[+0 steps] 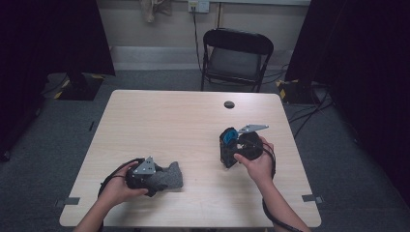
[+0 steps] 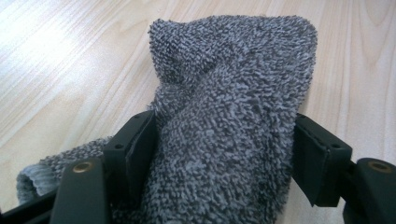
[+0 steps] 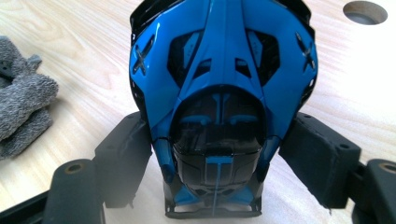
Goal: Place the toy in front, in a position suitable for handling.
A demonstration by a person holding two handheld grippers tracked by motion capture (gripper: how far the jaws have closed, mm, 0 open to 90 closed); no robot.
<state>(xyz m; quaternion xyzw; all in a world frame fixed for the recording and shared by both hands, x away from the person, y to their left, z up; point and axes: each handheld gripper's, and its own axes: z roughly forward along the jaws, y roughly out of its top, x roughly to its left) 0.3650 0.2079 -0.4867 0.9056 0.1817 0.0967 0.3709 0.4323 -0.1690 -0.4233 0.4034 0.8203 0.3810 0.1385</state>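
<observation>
Left tongs (image 2: 224,154) clamp the grey terry sock (image 2: 229,116) near the desk's (image 1: 164,116) front edge; right tongs (image 3: 219,158) grip the blue-black toy helmet (image 3: 222,88). Keep both squeezes steady, and bring the helmet over slowly.

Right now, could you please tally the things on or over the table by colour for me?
Grey: 1, the fuzzy sock in the left claw.
Blue and black: 1, the glossy toy in the right claw.
Total: 2 things on the wooden table.
</observation>
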